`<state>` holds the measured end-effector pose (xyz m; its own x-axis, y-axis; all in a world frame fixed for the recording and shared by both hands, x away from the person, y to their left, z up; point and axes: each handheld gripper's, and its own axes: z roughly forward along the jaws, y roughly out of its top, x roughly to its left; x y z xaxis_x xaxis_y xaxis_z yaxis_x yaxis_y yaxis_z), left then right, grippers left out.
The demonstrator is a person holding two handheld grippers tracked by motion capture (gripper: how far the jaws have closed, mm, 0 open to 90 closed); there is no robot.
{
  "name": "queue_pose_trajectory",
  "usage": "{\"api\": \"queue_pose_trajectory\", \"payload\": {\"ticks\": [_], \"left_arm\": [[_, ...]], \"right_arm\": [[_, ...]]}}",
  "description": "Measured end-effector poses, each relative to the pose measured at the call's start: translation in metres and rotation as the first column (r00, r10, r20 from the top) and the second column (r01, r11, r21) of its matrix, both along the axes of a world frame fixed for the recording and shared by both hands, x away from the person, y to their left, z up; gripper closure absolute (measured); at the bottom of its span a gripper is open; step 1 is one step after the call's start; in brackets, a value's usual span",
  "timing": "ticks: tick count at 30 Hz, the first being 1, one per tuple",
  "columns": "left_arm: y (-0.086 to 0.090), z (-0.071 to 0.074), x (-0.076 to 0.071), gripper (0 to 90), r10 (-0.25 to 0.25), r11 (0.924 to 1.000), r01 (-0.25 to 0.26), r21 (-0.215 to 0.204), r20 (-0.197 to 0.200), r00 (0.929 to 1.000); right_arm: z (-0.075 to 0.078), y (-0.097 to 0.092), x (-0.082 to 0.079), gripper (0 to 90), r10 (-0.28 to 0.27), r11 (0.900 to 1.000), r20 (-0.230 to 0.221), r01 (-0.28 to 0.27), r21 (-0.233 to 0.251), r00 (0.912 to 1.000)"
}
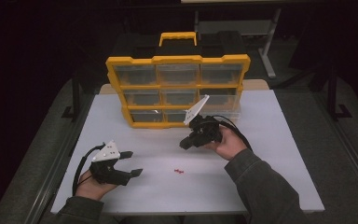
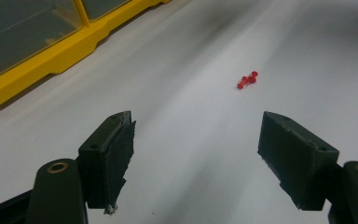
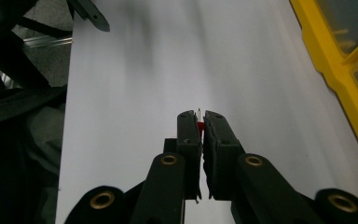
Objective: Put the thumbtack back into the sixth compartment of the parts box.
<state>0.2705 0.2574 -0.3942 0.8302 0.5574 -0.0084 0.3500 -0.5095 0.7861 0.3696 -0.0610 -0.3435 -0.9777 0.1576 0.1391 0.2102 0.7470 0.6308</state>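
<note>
One pin: red push pin (image 3: 200, 125) pinched between the tips of the right claw (image 3: 201, 122), needle sticking up past the jaws
Right claw: jaws pressed together on the pin; in the high view (image 1: 185, 143) held off the white table (image 1: 270, 154), pointing left
Loose pins: small red heap (image 1: 179, 171) on the table below and left of the right claw; in the left gripper view (image 2: 247, 80) ahead of the jaws, toward the right one
Left claw: (image 1: 131, 163) jaws spread wide, nothing between them, low over the table
Organizer box: yellow, clear-lidded (image 1: 177, 88), standing just behind the right claw
</note>
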Motion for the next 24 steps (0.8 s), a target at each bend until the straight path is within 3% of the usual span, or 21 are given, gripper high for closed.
{"api": "queue_pose_trajectory", "payload": {"ticks": [3,6,14,24], "left_arm": [[0.001,-0.001,0.000,25.9,0.001,1.0000,-0.001,0.003,-0.001,1.0000],[0.001,0.000,0.000,25.7,0.000,1.0000,0.000,0.003,0.001,1.0000],[0.002,0.000,0.000,25.7,0.001,1.0000,-0.001,0.002,-0.002,1.0000],[0.003,0.001,0.000,25.6,0.002,1.0000,-0.002,-0.007,0.003,1.0000]], "right_arm": [[0.009,0.000,0.000,84.4,-0.002,1.0000,-0.005,0.002,-0.001,1.0000],[0.017,0.001,0.002,84.4,0.014,0.9999,0.025,-0.014,0.005,0.9996],[0.044,-0.001,0.005,84.4,0.023,0.9996,0.050,-0.024,0.018,0.9985],[0.077,-0.011,0.016,84.4,-0.009,0.9996,0.077,0.007,0.027,0.9970]]}}
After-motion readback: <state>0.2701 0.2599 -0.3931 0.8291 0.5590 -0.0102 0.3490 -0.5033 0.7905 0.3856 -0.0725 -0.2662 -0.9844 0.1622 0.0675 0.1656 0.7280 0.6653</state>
